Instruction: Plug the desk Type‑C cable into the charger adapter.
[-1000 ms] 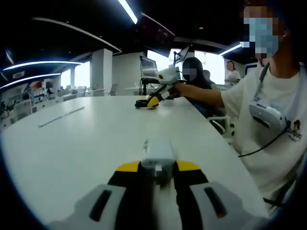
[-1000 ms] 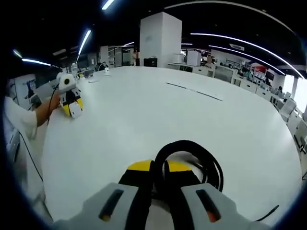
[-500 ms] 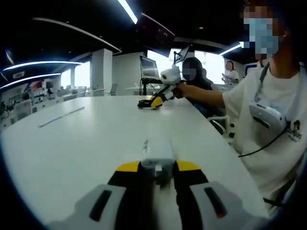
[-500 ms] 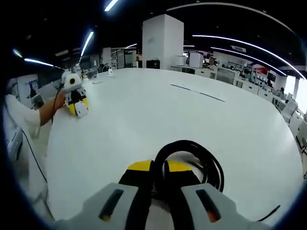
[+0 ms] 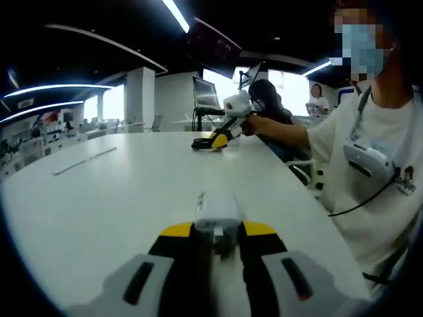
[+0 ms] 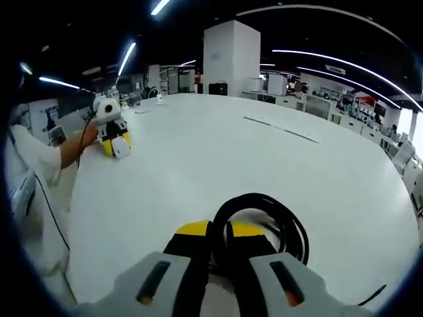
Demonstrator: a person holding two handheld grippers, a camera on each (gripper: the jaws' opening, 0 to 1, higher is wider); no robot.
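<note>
Left tool (image 5: 215,244), left gripper view: jaws closed on the white charger adapter (image 5: 216,212), held just above or on the white desk (image 5: 112,191); contact with the desk cannot be told. Adapter body projecting forward beyond the yellow jaw tips; port face not visible from here.

Right tool (image 6: 219,247), right gripper view: jaws closed on the black Type‑C cable (image 6: 261,221), gripped across a bundled coil that loops forward and to the right of the jaws. A loose black end (image 6: 370,294) trailing on the desk at lower right; whether that is the plug cannot be told.

Cross views: right tool seen far across the desk in the left gripper view (image 5: 225,135), held by a person's hand (image 5: 254,123); left tool with the adapter seen at left in the right gripper view (image 6: 115,142). The two well apart.

Handling, as judged: adapter light, rigid, smooth-sided, likely to twist if pinched near a corner; best gripped across the flat sides, port end left free. Cable light and limp, springy in its coil, no stiffness to push with; current hold on the coil unsuited to insertion. Better taken on the moulded connector shell just behind the metal tip, aligned with the port. Small plug prone to bending if driven in crooked.
</note>
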